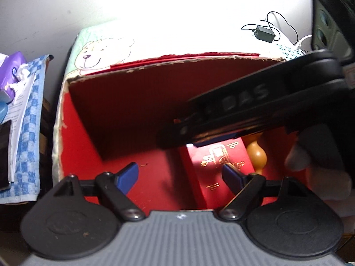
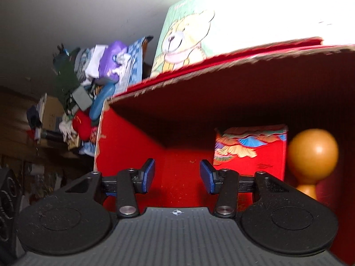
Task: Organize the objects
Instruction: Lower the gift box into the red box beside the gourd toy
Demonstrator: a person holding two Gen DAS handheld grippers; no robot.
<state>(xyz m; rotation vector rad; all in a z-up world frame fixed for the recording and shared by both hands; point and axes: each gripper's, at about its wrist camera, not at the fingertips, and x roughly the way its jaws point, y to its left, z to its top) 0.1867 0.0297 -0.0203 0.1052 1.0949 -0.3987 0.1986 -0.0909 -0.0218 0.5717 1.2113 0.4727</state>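
Note:
An open red cardboard box (image 1: 73, 119) fills both views. On its floor lies a small red box with gold print (image 1: 213, 173), which shows a colourful bird print (image 2: 250, 150) in the right wrist view. Beside it stands a gourd-shaped wooden piece (image 1: 257, 153) with a round head (image 2: 312, 155). My left gripper (image 1: 180, 175) hangs open over the box floor, its right pad above the small red box and nothing between its pads. My right gripper (image 2: 177, 175) is open and empty inside the box. It crosses the left wrist view as a black bar (image 1: 184, 130), a gloved hand (image 1: 310, 170) behind it.
A teddy-bear print surface (image 1: 99, 51) lies behind the box. Left of the box a blue checked cloth (image 1: 28, 110) carries papers and a purple packet (image 1: 11, 68). A black adapter with cable (image 1: 264, 33) sits at the back right. A heap of clutter (image 2: 88, 93) lies at left.

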